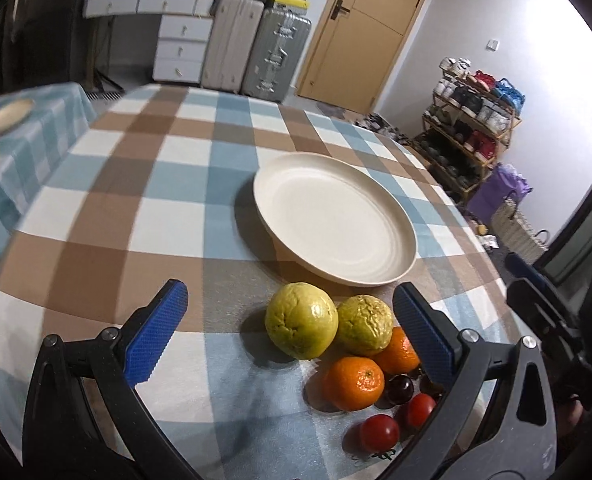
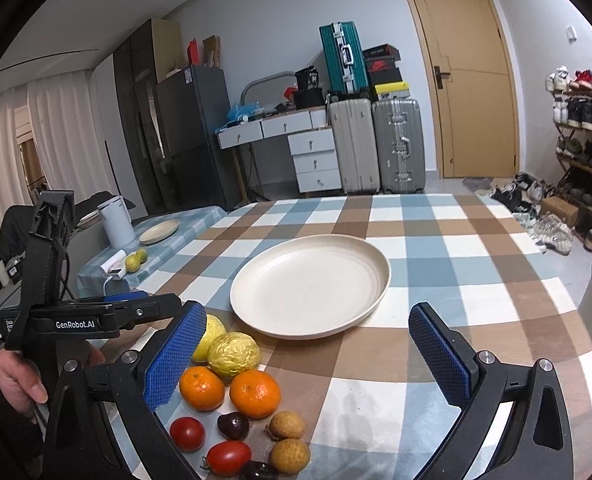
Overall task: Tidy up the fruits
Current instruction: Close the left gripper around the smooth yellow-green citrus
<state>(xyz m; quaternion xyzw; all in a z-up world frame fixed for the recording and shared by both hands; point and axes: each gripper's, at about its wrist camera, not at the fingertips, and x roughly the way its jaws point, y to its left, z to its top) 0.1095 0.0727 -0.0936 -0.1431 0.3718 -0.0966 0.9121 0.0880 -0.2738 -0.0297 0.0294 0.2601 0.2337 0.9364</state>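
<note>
Left gripper (image 1: 290,328): it is held wide open over the cloth, and nothing is gripped.
Right gripper (image 2: 308,348): it is held wide open too, with nothing between the blue pads (image 2: 176,356).
Plate (image 2: 310,285): it is set on the checked tablecloth (image 2: 476,264), with nothing seen on it.
Fruits: they are piled just in front of the plate.
Two bumpy yellow-green fruits (image 1: 301,320): they are pressed side by side, nearest the plate.
Two oranges (image 2: 255,393): they are placed right behind those.
Small red tomatoes (image 2: 187,433), a dark cherry (image 2: 233,425) and two brown round fruits (image 2: 286,425): they are laid at the near edge.
</note>
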